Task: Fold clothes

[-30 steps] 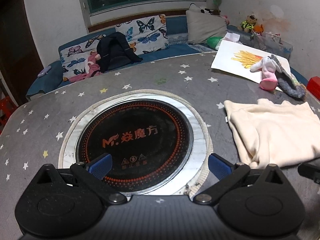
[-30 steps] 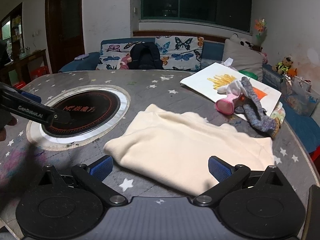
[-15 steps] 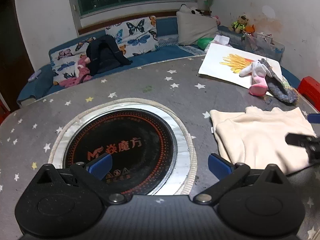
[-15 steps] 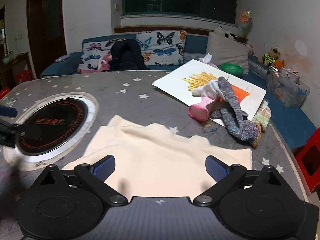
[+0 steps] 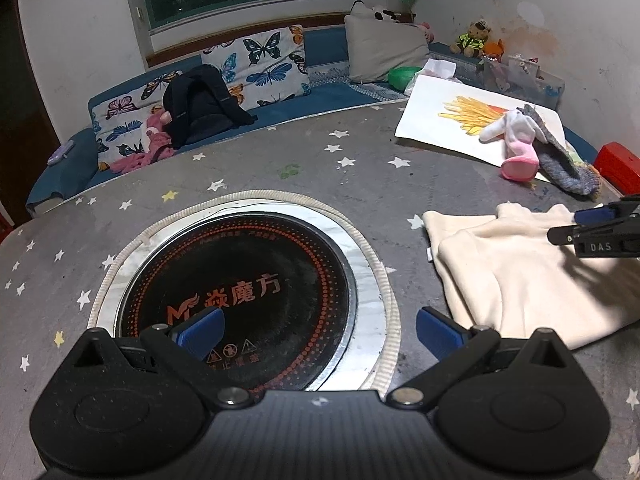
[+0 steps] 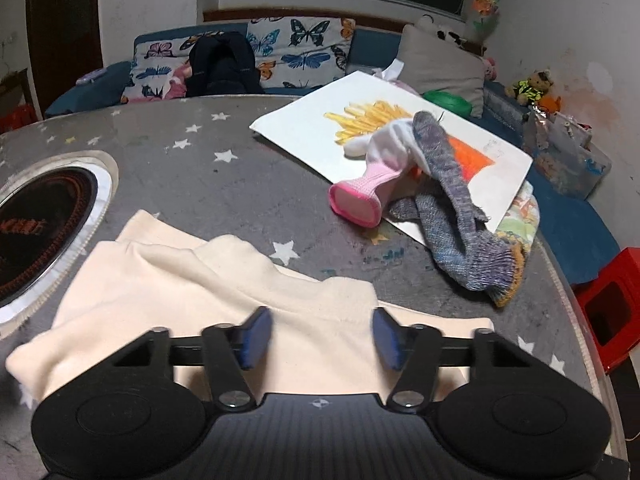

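A cream folded garment (image 5: 516,276) lies on the grey star-patterned table, to the right of the round black cooktop (image 5: 236,296). My left gripper (image 5: 318,330) is open and empty, hovering over the cooktop's near edge. My right gripper (image 6: 320,338) is over the garment (image 6: 192,284), its jaws partly closed and straddling the cloth near its far edge; they are still apart. The right gripper also shows at the right edge of the left wrist view (image 5: 600,228), above the garment.
A white poster with fries (image 6: 400,140) lies at the back right, with a pink-and-white sock (image 6: 372,184) and a grey knitted sock (image 6: 460,232) on it. A sofa with butterfly cushions (image 5: 256,68) stands behind the table. A red stool (image 6: 608,308) stands right of the table.
My right gripper has moved forward over the garment and its jaws have narrowed. My left gripper has drawn back a little, staying open over the cooktop.
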Tool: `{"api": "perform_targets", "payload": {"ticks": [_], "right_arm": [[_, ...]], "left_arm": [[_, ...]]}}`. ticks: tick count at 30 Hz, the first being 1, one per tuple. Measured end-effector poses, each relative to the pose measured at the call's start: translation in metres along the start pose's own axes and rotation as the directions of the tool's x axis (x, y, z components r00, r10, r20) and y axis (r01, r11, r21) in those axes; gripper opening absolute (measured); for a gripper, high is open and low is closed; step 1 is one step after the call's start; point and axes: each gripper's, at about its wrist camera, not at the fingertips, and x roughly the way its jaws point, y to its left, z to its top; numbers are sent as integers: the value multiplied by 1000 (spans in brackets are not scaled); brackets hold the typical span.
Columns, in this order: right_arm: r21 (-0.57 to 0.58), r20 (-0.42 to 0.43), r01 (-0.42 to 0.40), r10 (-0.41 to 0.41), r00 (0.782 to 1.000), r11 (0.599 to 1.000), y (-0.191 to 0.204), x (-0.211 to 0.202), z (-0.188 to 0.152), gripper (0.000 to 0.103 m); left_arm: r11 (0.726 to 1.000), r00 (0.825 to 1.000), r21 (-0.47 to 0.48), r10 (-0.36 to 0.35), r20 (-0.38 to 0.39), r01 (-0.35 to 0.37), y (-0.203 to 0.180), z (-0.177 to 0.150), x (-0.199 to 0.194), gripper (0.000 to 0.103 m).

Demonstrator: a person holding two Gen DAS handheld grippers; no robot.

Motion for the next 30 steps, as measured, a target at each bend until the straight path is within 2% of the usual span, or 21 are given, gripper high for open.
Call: {"api": "perform_targets", "payload": {"ticks": [1,3,6,8,11,13,14,15,16,17,21,25,29,30], "right_arm": [[-1,6,-4,4,1000,1000,1,-1,1,40],[-4,18,-13,13,1000,1000,2,-2,2,19],[-5,75,-25,25,997,1000,6,-16,5,5],[22,137,-46,43,990,999,5,-34,11,4],[36,249,-77,66,966,996,7,-70,22,3],[31,276,-77,66,959,997,9,-86,28,5],[25,269,-74,64,961,997,10,-89,29,15],[17,250,-73,66,966,997,10,-88,30,48],[20,236,-53,47,971,998,10,-85,27,63],[21,220,-35,29,975,999,9,-81,25,69],[29,103,-23,20,995,999,0,-50,9,66],[47,21,-20,19,1000,999,-8,-22,-3,63],[85,-16,-45,47,999,995,-15,-3,-13,38],[88,-2,-51,51,999,995,-16,-4,-15,25]], "left_arm": [[1000,1000,3,-3,0,3,0,-1,-1,103],[1000,1000,6,-4,-5,4,-1,1,3,103],[1000,1000,9,-11,-8,11,-3,1,6,103],[1000,1000,8,-14,-7,15,-3,2,5,103],[1000,1000,1,-25,-2,25,-4,1,0,103],[999,999,-3,-37,3,37,-3,1,-4,103],[999,999,-1,-40,6,40,-4,1,-6,103],[999,999,2,-42,8,42,-4,1,-7,103],[999,999,4,-43,9,43,-3,1,-7,103],[999,999,6,-46,11,46,-3,0,-8,103],[999,999,9,-48,3,48,1,-2,-1,103],[999,999,10,-47,-7,47,4,-5,8,103],[998,999,16,-53,-12,53,2,-6,10,103],[999,999,13,-52,-11,52,2,-5,10,103]]}}
